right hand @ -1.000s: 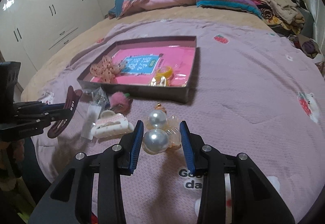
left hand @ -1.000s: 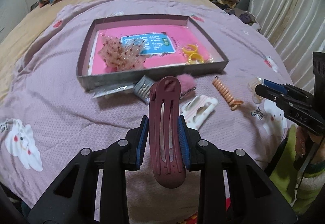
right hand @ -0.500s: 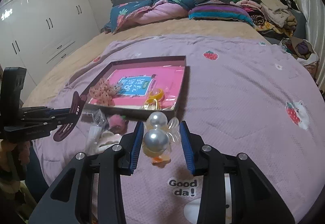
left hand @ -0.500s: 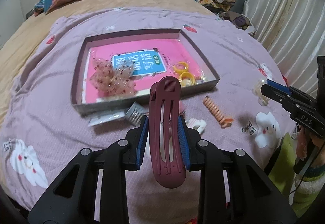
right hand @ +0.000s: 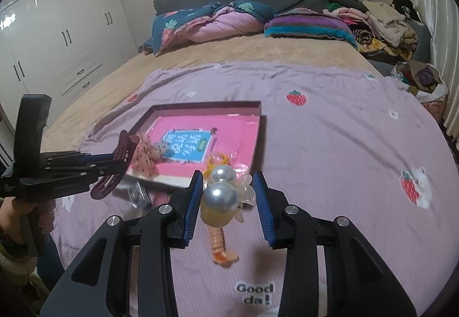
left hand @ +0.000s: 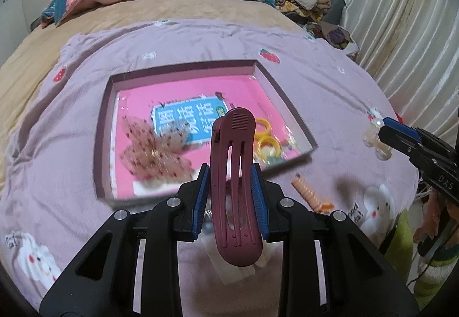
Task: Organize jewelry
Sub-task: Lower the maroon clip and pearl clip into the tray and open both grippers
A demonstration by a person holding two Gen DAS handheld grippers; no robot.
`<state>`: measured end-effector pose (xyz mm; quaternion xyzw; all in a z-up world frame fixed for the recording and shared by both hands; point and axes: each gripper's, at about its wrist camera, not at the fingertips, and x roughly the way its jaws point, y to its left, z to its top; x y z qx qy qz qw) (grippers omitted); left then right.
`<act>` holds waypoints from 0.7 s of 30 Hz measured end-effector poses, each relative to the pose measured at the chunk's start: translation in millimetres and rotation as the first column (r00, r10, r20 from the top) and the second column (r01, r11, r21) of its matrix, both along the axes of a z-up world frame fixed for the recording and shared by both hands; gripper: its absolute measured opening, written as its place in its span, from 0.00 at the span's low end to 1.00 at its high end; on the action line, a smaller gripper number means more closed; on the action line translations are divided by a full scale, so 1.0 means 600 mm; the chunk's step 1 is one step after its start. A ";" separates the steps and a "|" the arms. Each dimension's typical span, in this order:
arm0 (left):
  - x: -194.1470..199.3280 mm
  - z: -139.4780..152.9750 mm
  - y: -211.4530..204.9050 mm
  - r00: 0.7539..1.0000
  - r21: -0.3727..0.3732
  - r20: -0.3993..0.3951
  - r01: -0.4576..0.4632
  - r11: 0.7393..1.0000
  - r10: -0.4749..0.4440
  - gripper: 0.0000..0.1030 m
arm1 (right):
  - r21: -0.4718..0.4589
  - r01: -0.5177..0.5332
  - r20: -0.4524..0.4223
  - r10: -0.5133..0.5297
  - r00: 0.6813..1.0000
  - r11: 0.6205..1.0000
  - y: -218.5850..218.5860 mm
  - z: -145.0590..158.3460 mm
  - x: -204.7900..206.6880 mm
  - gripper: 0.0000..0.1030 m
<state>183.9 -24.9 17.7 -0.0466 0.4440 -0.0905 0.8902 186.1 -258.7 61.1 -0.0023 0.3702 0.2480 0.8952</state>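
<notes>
Item, maroon plastic duckbill hair clip (left hand: 233, 187), pinched lengthwise in left tool (left hand: 231, 193) above shallow pink-lined box (left hand: 100, 127) on the bed, evidently bound for it; pearl-topped clear claw clip (right hand: 222, 196) gripped likewise in right tool (right hand: 228, 202), raised for the same box.

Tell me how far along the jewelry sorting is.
Partly done. The box already holds a speckled bow and yellow rings. The left gripper holds a maroon clip, the right gripper a pearl clip. An orange coil tie remains on the blanket.
</notes>
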 end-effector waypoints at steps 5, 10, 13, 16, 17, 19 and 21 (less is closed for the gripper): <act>0.026 0.007 0.017 1.000 0.002 0.008 -0.018 1.000 0.018 0.20 | 0.010 -0.027 0.016 0.027 1.000 1.000 0.029 0.019 0.024 0.34; 0.052 0.002 0.029 1.000 -0.001 -0.004 -0.031 1.000 0.031 0.20 | 0.020 -0.056 0.028 0.056 0.998 0.998 0.061 0.030 0.052 0.34; 0.064 -0.005 0.034 0.999 -0.002 -0.011 -0.035 0.999 0.035 0.20 | 0.018 -0.070 0.030 0.070 0.997 0.997 0.079 0.034 0.069 0.34; 0.079 -0.017 0.040 0.999 -0.002 -0.029 -0.042 0.999 0.042 0.20 | 0.019 -0.080 0.024 0.079 0.997 0.997 0.093 0.031 0.084 0.34; 0.084 -0.022 0.042 0.998 -0.003 -0.036 -0.045 0.999 0.044 0.20 | 0.017 -0.083 0.018 0.083 0.996 0.996 0.099 0.029 0.091 0.34; 0.091 -0.029 0.043 0.998 0.001 -0.044 -0.048 0.999 0.048 0.20 | 0.012 -0.087 0.010 0.087 0.996 0.996 0.108 0.023 0.103 0.34; 0.100 -0.038 0.046 0.997 0.002 -0.055 -0.053 0.999 0.053 0.20 | 0.005 -0.089 0.001 0.089 0.996 0.996 0.116 0.016 0.117 0.34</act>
